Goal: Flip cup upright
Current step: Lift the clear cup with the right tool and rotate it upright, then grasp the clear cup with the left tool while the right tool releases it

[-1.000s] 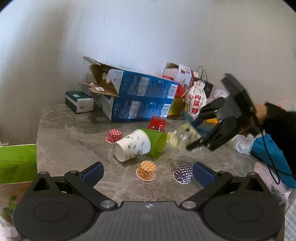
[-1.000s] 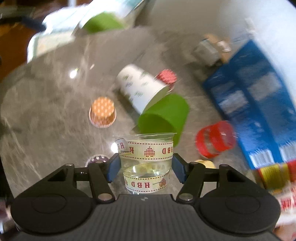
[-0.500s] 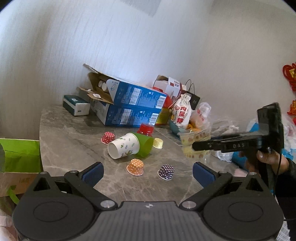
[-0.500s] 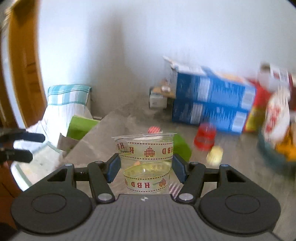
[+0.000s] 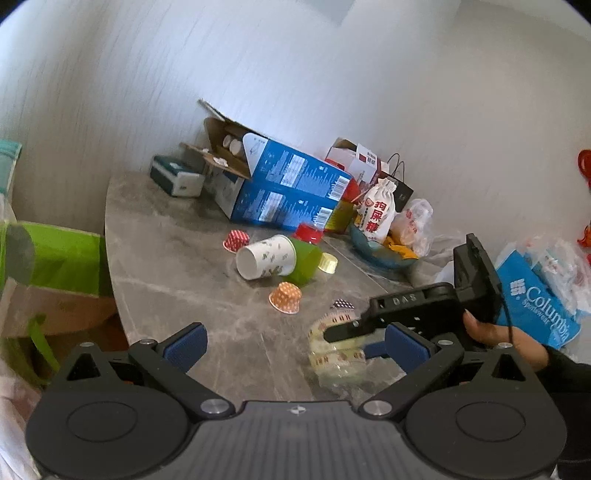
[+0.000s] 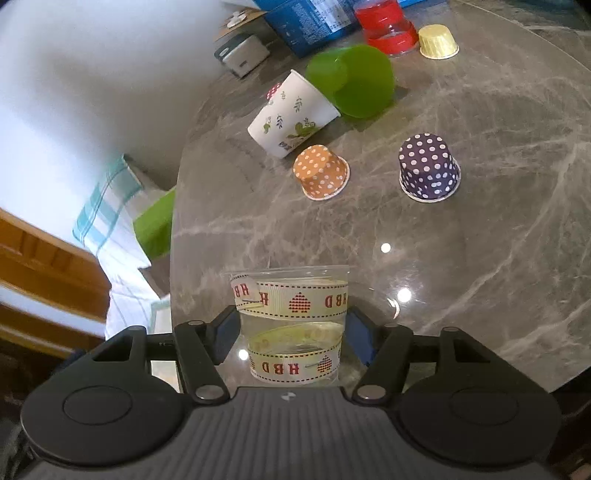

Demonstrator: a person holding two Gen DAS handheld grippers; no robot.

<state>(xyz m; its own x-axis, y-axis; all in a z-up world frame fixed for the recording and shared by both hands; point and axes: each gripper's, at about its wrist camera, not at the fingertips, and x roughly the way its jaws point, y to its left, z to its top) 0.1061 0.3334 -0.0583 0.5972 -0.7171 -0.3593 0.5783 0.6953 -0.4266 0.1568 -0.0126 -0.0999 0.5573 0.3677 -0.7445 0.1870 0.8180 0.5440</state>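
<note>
My right gripper (image 6: 291,332) is shut on a clear plastic cup (image 6: 291,325) wrapped in cream "HBD" ribbon, held upright with its mouth up, low over the near edge of the marble table (image 6: 461,240). In the left wrist view the same cup (image 5: 334,347) and right gripper (image 5: 343,332) sit just ahead of my left gripper (image 5: 295,345), which is open and empty. A white leaf-print paper cup (image 5: 266,256) lies on its side, nested with a green cup (image 5: 306,258); both also show in the right wrist view (image 6: 291,114), (image 6: 354,81).
Small dotted paper cups stand upside down: orange (image 6: 321,171), purple (image 6: 428,168), red (image 5: 234,240). A yellow one (image 6: 437,40) and a red-banded clear cup (image 6: 386,22) stand farther back. Blue cartons (image 5: 288,192), bags and a bowl crowd the table's back.
My right gripper has carried the ribbon cup from mid-air down and toward me, close above the table's near edge. The left gripper has pulled back and stays open.
</note>
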